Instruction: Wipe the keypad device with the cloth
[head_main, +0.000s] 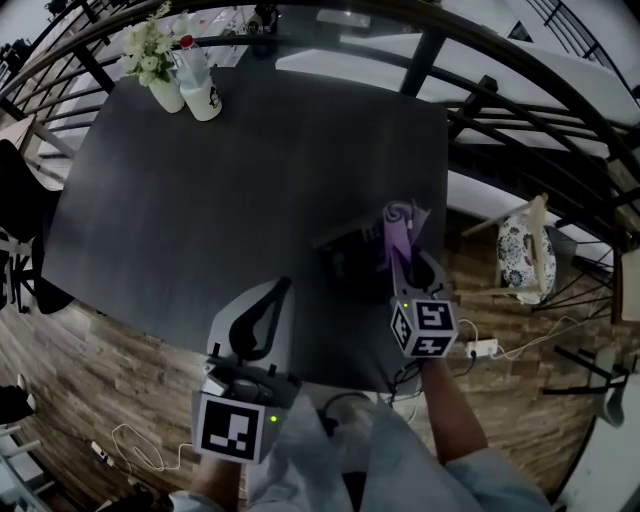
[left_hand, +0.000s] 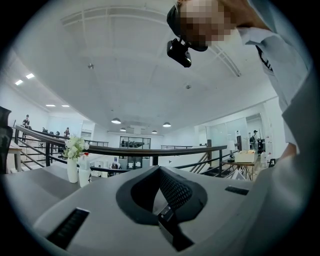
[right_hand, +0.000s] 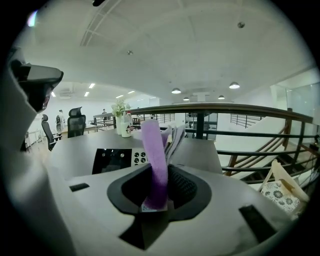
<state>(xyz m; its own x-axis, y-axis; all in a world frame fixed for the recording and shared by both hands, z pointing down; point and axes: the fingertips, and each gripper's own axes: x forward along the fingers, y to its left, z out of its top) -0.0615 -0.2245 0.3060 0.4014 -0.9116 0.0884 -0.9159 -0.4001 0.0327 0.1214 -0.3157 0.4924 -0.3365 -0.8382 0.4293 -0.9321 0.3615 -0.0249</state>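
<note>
Right gripper (head_main: 403, 258) jaws clamped on purple cloth (head_main: 397, 226), over keypad (head_main: 348, 256) on table (head_main: 230, 180), left gripper (head_main: 278, 293) jaws together, empty, at near edge.

This looks like an open-plan office on an upper level of a commercial building. A broad dark table (head_main: 200, 200) stands beside a curved metal railing (head_main: 480, 50), and beyond the railing a staircase (right_hand: 260, 160) runs down. The high white ceiling carries round recessed lights (left_hand: 116, 120), and glass partitions (left_hand: 220, 140) close off rooms at the far side. A black high-backed office chair (right_hand: 76, 120) stands by a further row of desks, and a few people (left_hand: 254, 135) stand in the distance. The floor is wood plank (head_main: 100, 380), with a white power strip (head_main: 482, 348) and cables lying on it. A vase of white flowers (head_main: 160, 85) dresses the table's far corner.
</note>
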